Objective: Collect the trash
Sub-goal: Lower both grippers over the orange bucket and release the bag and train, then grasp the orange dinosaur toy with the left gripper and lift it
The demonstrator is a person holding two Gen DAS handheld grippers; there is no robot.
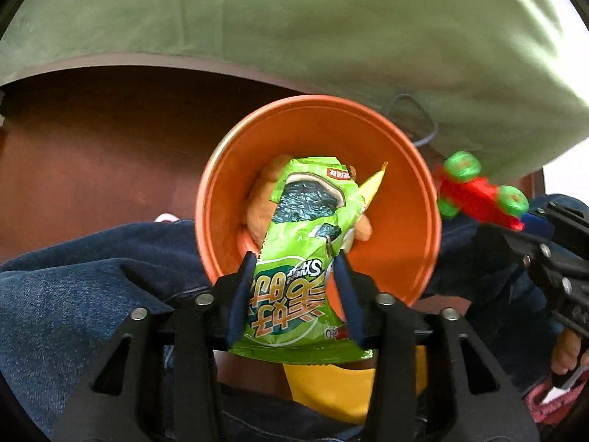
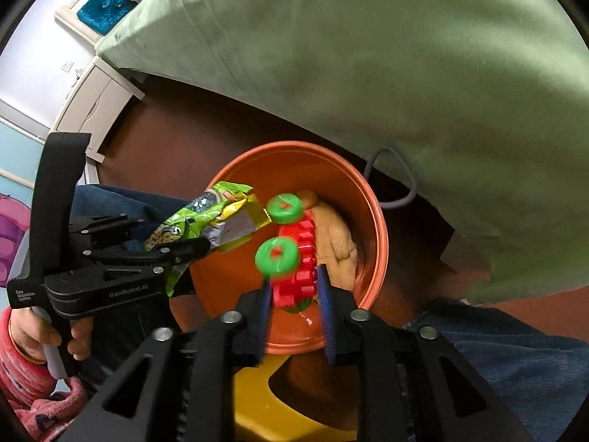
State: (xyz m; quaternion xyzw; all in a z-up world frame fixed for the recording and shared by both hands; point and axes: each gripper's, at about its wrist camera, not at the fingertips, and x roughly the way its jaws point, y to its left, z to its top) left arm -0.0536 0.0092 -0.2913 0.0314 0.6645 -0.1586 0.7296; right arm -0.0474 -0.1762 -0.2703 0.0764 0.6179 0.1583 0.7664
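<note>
An orange bucket (image 1: 397, 191) stands on the brown floor below both grippers. My left gripper (image 1: 295, 256) points down into it, and a green snack bag (image 1: 294, 287) hangs loose between its blue pads, jaws apart. In the right wrist view the same bag (image 2: 195, 217) sticks out of the left gripper (image 2: 200, 246) over the bucket rim (image 2: 381, 243). My right gripper (image 2: 293, 276) is open above the bucket, with a blurred red toy with green wheels (image 2: 298, 269) between its pads and a gap beside it. That toy (image 1: 478, 199) also shows at the right in the left wrist view.
A tan soft lump (image 2: 338, 243) lies inside the bucket. A bed with a green sheet (image 1: 331, 37) overhangs behind, with a grey cable (image 2: 401, 184) under it. A person's jeans-clad legs (image 1: 73, 294) flank the bucket above a yellow stool (image 2: 257, 397). A white nightstand (image 2: 95, 99) stands far left.
</note>
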